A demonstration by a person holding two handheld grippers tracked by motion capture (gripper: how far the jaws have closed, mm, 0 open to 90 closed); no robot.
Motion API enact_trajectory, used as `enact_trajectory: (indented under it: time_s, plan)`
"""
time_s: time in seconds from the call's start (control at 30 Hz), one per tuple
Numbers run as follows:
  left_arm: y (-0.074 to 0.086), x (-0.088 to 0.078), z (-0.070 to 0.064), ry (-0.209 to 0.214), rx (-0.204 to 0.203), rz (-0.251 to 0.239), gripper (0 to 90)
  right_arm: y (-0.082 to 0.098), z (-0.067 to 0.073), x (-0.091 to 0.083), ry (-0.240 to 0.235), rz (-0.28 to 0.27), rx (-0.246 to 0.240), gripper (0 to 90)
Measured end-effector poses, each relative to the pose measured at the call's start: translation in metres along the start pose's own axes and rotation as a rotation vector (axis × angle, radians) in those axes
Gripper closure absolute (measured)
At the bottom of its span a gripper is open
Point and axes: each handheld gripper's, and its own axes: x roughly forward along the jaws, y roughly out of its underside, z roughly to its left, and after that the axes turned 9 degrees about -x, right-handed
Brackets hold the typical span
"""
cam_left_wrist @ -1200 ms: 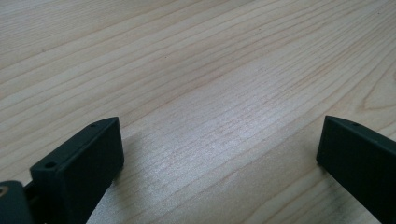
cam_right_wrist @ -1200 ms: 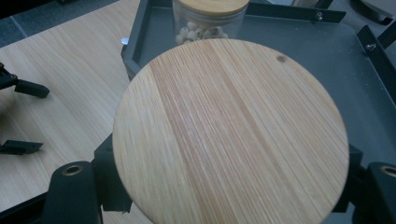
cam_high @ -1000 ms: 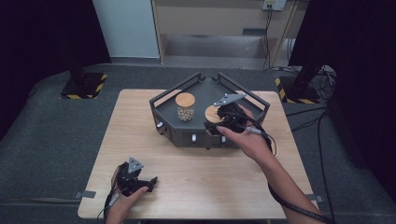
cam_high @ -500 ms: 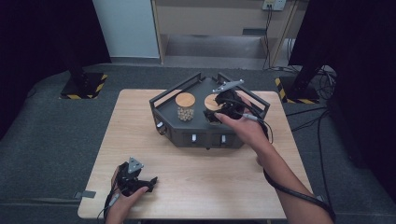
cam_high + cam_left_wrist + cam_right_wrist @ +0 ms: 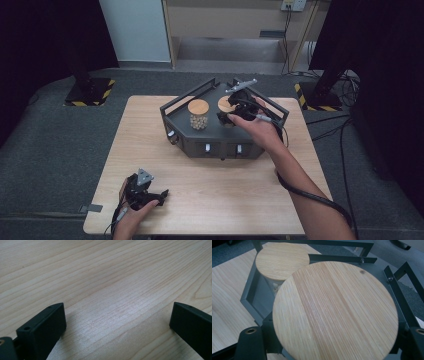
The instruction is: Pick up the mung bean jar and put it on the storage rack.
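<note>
Dark tray (image 5: 200, 145) on wooden table (image 5: 240, 200)

We see the table (image 5: 210, 200) as pale wood w/ fine grain & a soft satin sheen. On it the rack (image 5: 220, 142) looks like matt dark-grey painted metal. In the rack, the near jar's lid (image 5: 334, 312) is light wood, smooth, streaky grain; the lid (image 5: 280, 261) behind it is the same. Left gripper (image 5: 117, 322) jaws look matt black plastic, as do the right gripper (image 5: 332, 345) jaws
</note>
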Motion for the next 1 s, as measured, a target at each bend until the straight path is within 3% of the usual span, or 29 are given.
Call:
enact_trajectory:
  time_s: [1.0]
  plan:
    - [0.000,0.000,0.000,0.000,-0.001,-0.001,0.0,0.009,-0.004,0.031,-0.008,0.040,0.043,25.6]
